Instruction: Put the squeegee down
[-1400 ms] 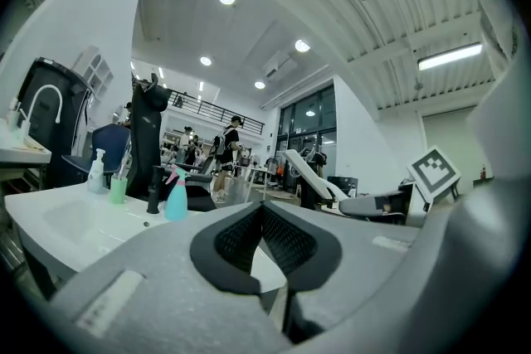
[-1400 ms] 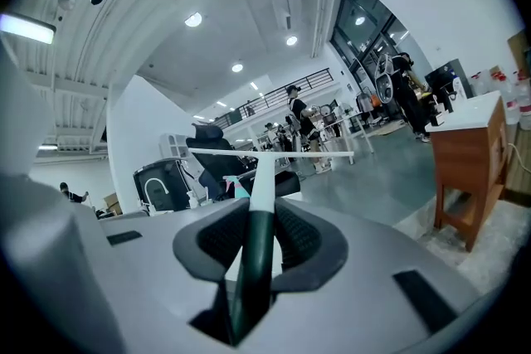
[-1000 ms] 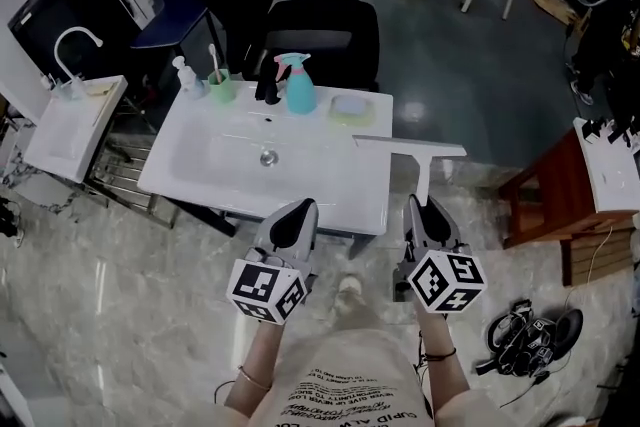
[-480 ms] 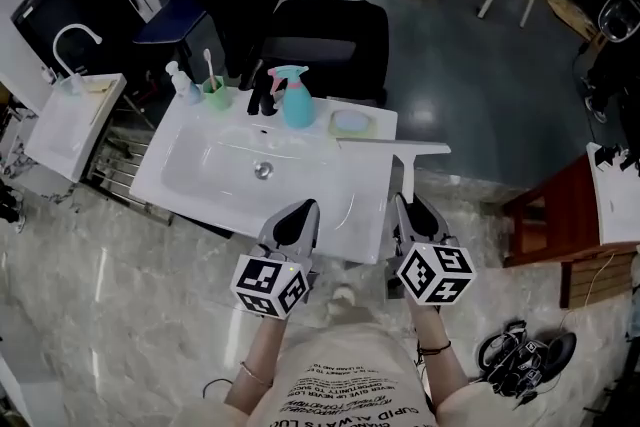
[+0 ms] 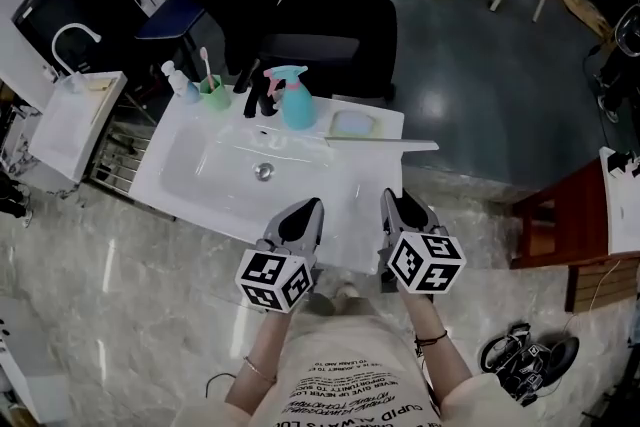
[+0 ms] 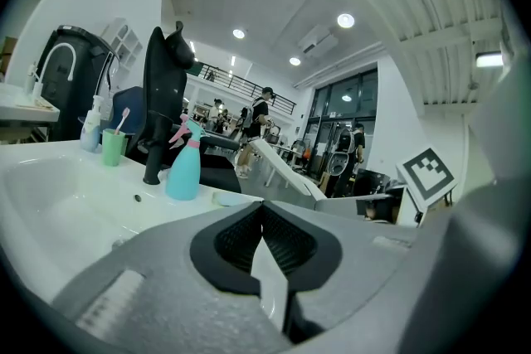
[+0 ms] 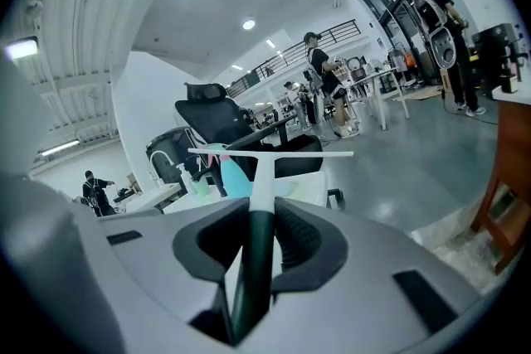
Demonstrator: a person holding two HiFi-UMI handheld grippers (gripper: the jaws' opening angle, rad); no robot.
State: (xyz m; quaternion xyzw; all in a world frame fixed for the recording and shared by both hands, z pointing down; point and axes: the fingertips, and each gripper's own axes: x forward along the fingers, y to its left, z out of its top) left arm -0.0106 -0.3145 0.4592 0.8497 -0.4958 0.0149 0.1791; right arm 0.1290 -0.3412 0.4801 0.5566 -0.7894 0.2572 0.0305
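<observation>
The right tool (image 5: 405, 202) clamps the squeegee (image 7: 264, 172) handle.

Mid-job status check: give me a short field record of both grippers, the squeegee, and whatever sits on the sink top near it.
right gripper: shut on the dark handle of the white T-shaped squeegee
left gripper: shut, nothing between its jaws
squeegee position: held in the air, blade crosswise over the right rear corner of the white washbasin, overhanging its right edge
task state: not yet set down
near the blade: pale green pad, teal spray bottle with pink trigger
further left: black tap, green cup
</observation>
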